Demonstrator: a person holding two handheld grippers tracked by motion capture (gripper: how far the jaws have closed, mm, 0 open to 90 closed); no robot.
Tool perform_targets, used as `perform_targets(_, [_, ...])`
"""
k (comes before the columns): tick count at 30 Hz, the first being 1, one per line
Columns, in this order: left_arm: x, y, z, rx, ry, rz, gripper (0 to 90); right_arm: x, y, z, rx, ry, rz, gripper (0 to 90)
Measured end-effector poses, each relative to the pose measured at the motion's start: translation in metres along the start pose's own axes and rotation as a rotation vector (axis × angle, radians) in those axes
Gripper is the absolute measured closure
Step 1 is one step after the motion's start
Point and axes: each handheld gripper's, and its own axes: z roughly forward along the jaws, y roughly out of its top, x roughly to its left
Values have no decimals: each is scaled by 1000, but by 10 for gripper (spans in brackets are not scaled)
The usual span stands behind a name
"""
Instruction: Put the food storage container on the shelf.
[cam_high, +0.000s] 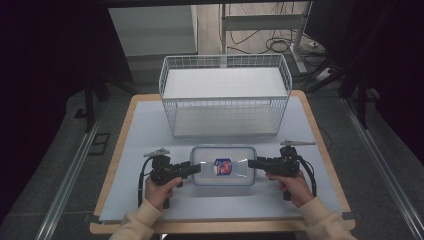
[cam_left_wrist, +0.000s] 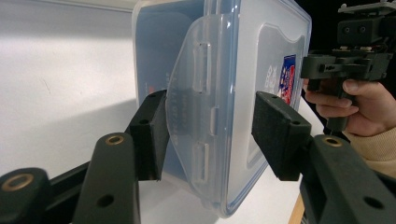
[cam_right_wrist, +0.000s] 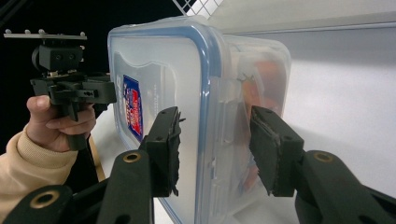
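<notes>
Box: I see a clear plastic box (cam_high: 223, 165) with a blue-edged lid lying flat on the white mat (cam_high: 145, 130), near the front of the table (cam_high: 118, 150), between my two grippers.
Label: a red and blue sticker (cam_high: 222, 166) sits in the middle of the lid.
Left gripper: my left gripper (cam_high: 193, 169) is at the box's left end. In the left gripper view its jaws stand on either side of the open latch flap (cam_left_wrist: 198, 116); one pad (cam_left_wrist: 159, 133) is close against the flap, the other pad (cam_left_wrist: 275, 133) is off the lid with a gap, so I read the jaws as apart and not pressing.
Right gripper: my right gripper (cam_high: 253, 163) is at the box's right end. In the right gripper view its jaws straddle the lid edge and latch (cam_right_wrist: 224, 126), and I take it as clamped on the box there.
Basket: a white wire basket (cam_high: 225, 95) stands behind the box, well apart from it.
Hands: my left hand (cam_high: 159, 191) and right hand (cam_high: 292, 186) hold the gripper handles low over the mat.
</notes>
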Motion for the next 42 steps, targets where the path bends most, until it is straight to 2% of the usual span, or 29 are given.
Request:
perform_targets(6, [-3, 4, -2, -7, 1, 9, 475, 2, 2, -2, -11, 4, -8, 546])
perform_targets(15, [-9, 11, -6, -26, -7, 28, 476, 11, 10, -9, -39, -1, -54, 546])
perform_targets(20, [-10, 13, -7, -28, -9, 21, 476, 13, 13, -10, -43, -2, -62, 547])
perform_targets(23, [-11, 17, -8, -29, -8, 31, 476, 14, 16, -10, -45, -2, -67, 547])
perform_targets(33, [-21, 38, -16, -56, -3, 67, 477, 25, 36, -16, -76, 1, -103, 546])
perform_targets(37, [-28, 49, -21, -67, 5, 97, 477, 29, 44, -19, -89, 7, -115, 546])
perform_targets(42, [-33, 58, -25, -76, 5, 107, 477, 34, 54, -22, -101, 11, -128, 546])
